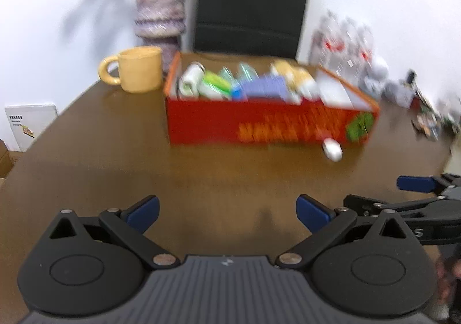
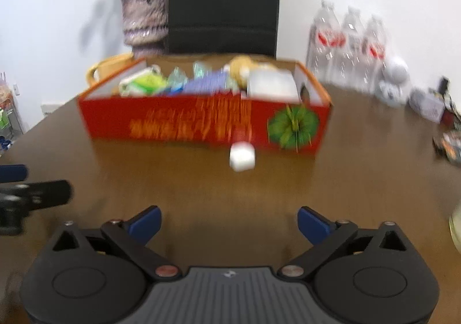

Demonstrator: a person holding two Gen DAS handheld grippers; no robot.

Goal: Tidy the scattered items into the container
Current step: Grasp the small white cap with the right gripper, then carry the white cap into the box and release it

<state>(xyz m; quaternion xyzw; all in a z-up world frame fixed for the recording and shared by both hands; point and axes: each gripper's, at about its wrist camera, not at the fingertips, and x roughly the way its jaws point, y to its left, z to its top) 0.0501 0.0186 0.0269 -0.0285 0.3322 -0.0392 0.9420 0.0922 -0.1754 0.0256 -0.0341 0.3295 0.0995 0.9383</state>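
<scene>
A red cardboard box [image 1: 259,122] [image 2: 201,122] stands on the brown table, filled with several packets and small boxes. A small white bottle [image 1: 332,149] [image 2: 242,155] with a red end lies on the table against the box's front wall. My left gripper [image 1: 227,213] is open and empty, low over the table well in front of the box. My right gripper [image 2: 229,223] is also open and empty, facing the white bottle from a distance. The right gripper's fingers [image 1: 415,183] show at the right edge of the left wrist view. Both views are blurred.
A yellow mug [image 1: 138,69] [image 2: 109,64] and a vase of dried flowers [image 1: 160,11] [image 2: 144,18] stand left of the box, a black bag [image 1: 250,4] [image 2: 223,1] behind it. Water bottles [image 2: 348,44] and small clutter [image 2: 432,111] sit at the right.
</scene>
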